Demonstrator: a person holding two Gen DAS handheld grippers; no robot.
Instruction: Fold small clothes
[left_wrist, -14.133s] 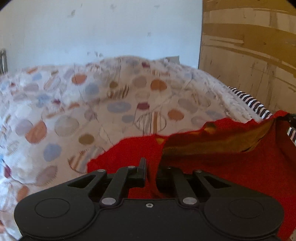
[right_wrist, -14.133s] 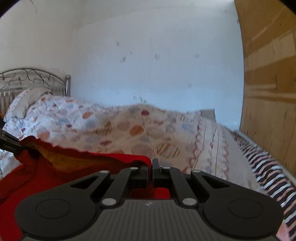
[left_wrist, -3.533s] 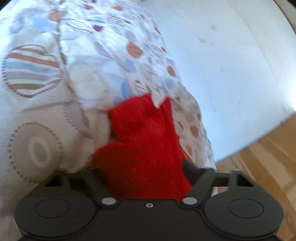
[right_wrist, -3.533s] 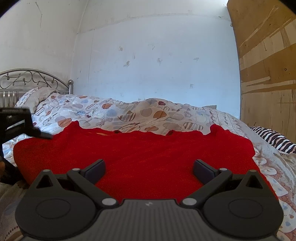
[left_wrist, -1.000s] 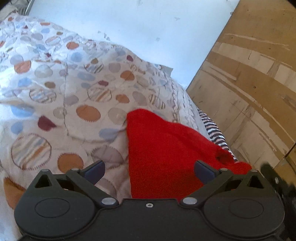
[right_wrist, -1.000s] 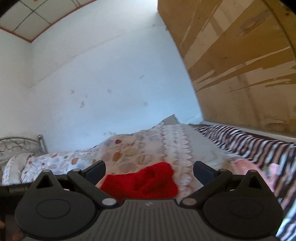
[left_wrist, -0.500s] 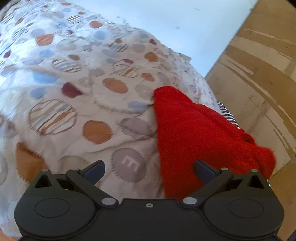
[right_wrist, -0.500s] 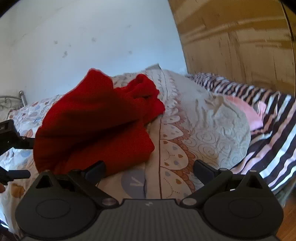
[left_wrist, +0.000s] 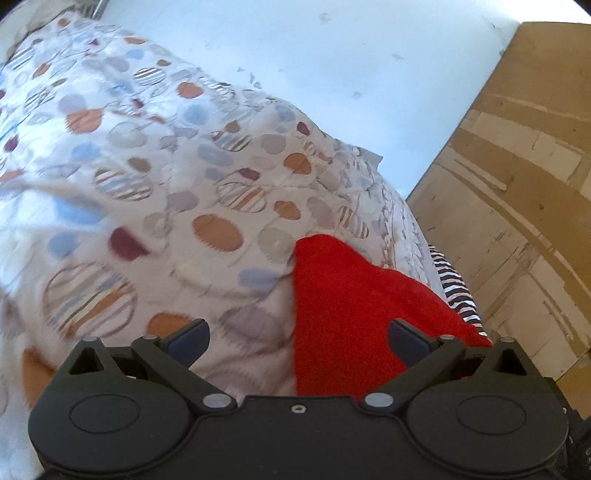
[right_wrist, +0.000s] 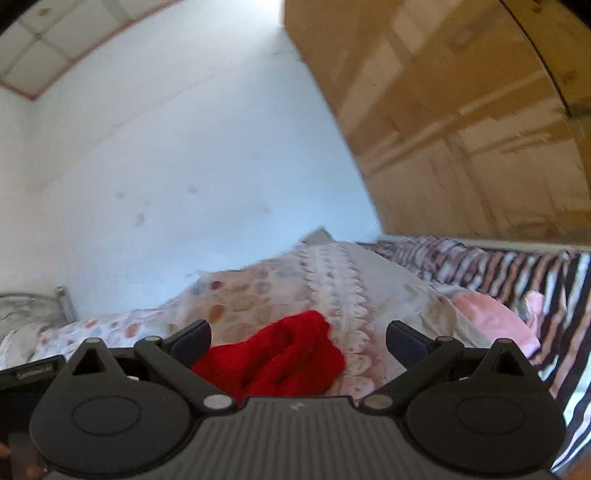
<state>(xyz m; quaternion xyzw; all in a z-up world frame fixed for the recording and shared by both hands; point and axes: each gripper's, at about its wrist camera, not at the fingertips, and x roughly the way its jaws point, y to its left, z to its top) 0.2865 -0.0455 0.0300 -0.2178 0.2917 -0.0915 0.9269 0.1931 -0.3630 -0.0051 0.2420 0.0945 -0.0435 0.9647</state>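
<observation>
Red: 1 folded garment (left_wrist: 354, 310) on 1 patterned duvet (left_wrist: 166, 192); 2 grippers, left (left_wrist: 297, 334), right (right_wrist: 298, 335), fingers apart, empty.

Garment (left_wrist: 354, 310) lies on quilt (left_wrist: 166, 192) (wardrobe (left_wrist: 517, 206) to its right).

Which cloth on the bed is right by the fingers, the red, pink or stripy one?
The red cloth. The pink cloth and striped sheet lie farther right.

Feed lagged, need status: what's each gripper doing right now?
Left gripper: open, holding nothing; red cloth lies ahead.
Right gripper: open, holding nothing.
</observation>
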